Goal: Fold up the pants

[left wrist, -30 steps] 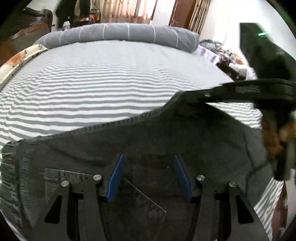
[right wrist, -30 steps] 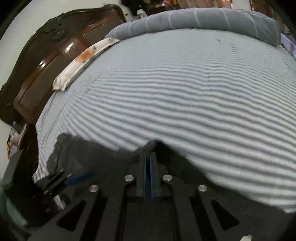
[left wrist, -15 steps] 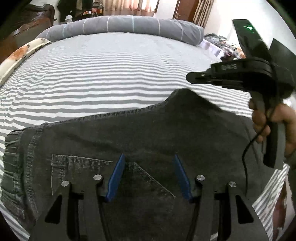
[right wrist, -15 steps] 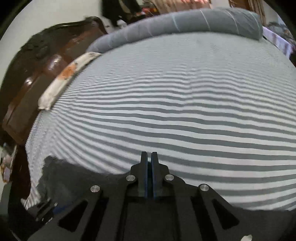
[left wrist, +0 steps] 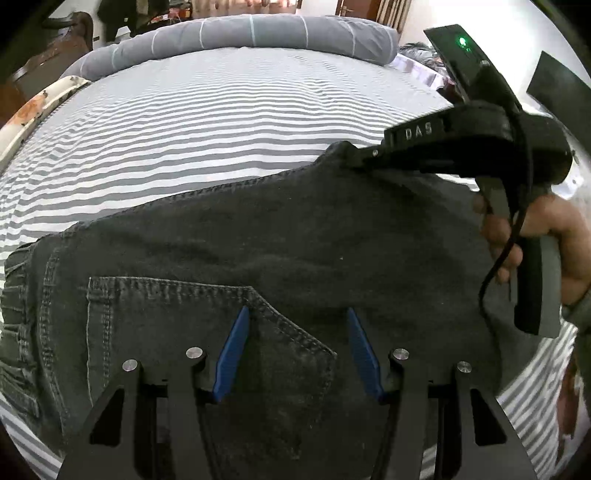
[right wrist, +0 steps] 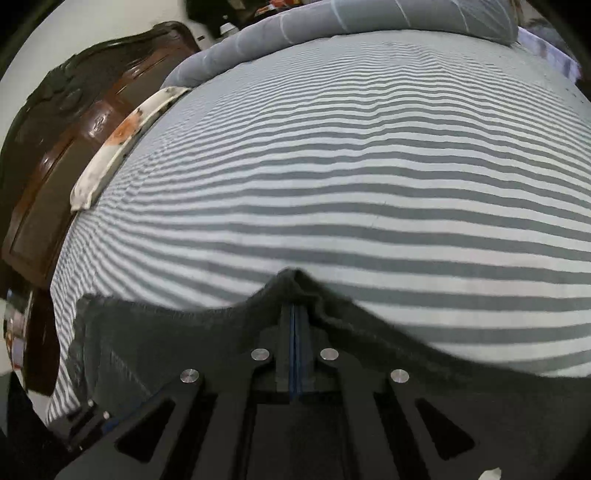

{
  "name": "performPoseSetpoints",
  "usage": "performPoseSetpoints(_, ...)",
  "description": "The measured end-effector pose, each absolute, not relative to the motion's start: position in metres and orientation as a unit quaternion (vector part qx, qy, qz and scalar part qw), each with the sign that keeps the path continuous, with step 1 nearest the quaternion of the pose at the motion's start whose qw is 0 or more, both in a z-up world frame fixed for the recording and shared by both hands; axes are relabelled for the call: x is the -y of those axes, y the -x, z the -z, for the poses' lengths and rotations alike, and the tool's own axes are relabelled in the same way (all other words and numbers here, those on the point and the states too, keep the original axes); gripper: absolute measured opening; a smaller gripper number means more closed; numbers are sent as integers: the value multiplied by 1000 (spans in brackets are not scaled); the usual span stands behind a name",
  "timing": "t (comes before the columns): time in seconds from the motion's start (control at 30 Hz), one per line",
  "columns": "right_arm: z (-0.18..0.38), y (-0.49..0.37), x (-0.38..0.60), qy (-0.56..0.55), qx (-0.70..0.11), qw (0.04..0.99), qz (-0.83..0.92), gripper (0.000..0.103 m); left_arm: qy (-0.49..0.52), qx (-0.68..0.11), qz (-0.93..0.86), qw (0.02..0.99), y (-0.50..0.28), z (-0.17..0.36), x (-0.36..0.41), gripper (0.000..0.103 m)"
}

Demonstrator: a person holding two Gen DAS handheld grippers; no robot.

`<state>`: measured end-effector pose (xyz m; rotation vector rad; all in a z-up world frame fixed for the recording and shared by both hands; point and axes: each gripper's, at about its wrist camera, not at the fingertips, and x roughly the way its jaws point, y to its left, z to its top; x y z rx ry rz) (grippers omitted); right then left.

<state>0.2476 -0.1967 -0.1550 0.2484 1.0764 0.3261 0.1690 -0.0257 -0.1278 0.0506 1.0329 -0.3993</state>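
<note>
Dark grey denim pants point(left wrist: 295, 240) lie flat on the striped bed, back pocket point(left wrist: 177, 325) up. My left gripper point(left wrist: 295, 325) hovers open over that pocket, its blue pads apart with nothing pinched. My right gripper point(left wrist: 352, 155), held by a person's hand point(left wrist: 554, 236), comes in from the right at the pants' far edge. In the right wrist view its jaws point(right wrist: 295, 295) are closing, pads together, with the pants' edge point(right wrist: 295, 277) bunched into a peak over the tips. The left gripper point(right wrist: 92, 417) shows faintly at lower left there.
The grey-and-white striped sheet point(left wrist: 221, 110) stretches far beyond the pants. A long grey bolster point(left wrist: 251, 33) lies along the far side. A flowered pillow point(right wrist: 118, 140) and a dark wooden headboard point(right wrist: 55, 155) line the left edge. Clutter sits off the bed's right side.
My right gripper dropped from above the sheet onto the pants' far edge and the fabric now peaks at its tips. The left gripper stayed open over the pocket.
</note>
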Motion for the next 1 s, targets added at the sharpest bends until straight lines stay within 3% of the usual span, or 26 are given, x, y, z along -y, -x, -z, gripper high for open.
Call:
performPoseSetpoints(0.1,152,-247,200,-131,-508,838,-152,1,-34,-492,182,851,-173,128,31,57)
performPoseSetpoints(0.17,146,-242,204,-145,-504,838,-153,7,-37,-495,180,849,-174,127,33,57)
performPoseSetpoints(0.3,115,-205,236,-184,-465,854,-146,34,-29,-506,179,843,-174,120,33,58)
performPoseSetpoints(0.57,85,-87,369,-245,-422,872,-47,36,-12,-497,218,840,-148,95,65,62)
performPoseSetpoints(1.0,118,55,612,-357,-381,842,135,39,-14,-535,249,807,-124,100,154,62)
